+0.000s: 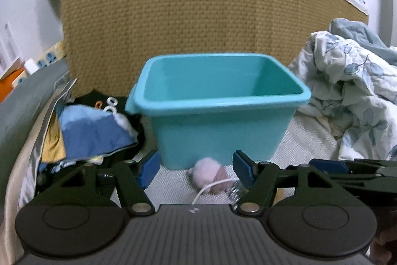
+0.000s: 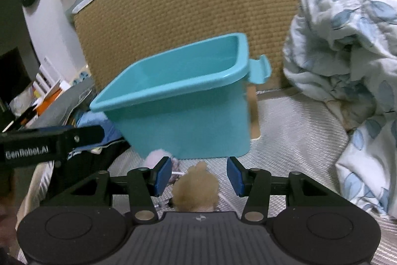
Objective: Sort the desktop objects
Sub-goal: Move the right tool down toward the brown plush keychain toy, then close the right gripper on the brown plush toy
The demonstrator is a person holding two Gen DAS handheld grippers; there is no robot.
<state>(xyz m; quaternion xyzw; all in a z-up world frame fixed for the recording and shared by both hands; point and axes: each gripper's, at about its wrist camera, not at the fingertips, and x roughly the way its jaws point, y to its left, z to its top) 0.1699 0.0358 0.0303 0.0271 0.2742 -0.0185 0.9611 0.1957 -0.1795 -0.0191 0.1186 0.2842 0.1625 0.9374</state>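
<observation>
A teal plastic bin (image 1: pixel 218 116) stands empty on the grey woven surface, also seen in the right wrist view as the bin (image 2: pixel 183 116) with a side handle. A pink fluffy ball (image 1: pixel 208 175) lies in front of it with a white cord (image 1: pixel 211 186) across it. My left gripper (image 1: pixel 196 170) is open around the pink ball, its pads clear of it. A tan fluffy ball (image 2: pixel 196 188) lies between the fingers of my right gripper (image 2: pixel 198 176), which is open with gaps on both sides. The pink ball (image 2: pixel 158 157) shows just left of it.
A crumpled blue-leaf quilt (image 1: pixel 352 91) is heaped at the right. A woven tan panel (image 1: pixel 198 16) rises behind the bin. Blue cloth and dark items (image 1: pixel 91 133) are piled at the left. The left tool's arm (image 2: pixel 52 143) crosses the right wrist view.
</observation>
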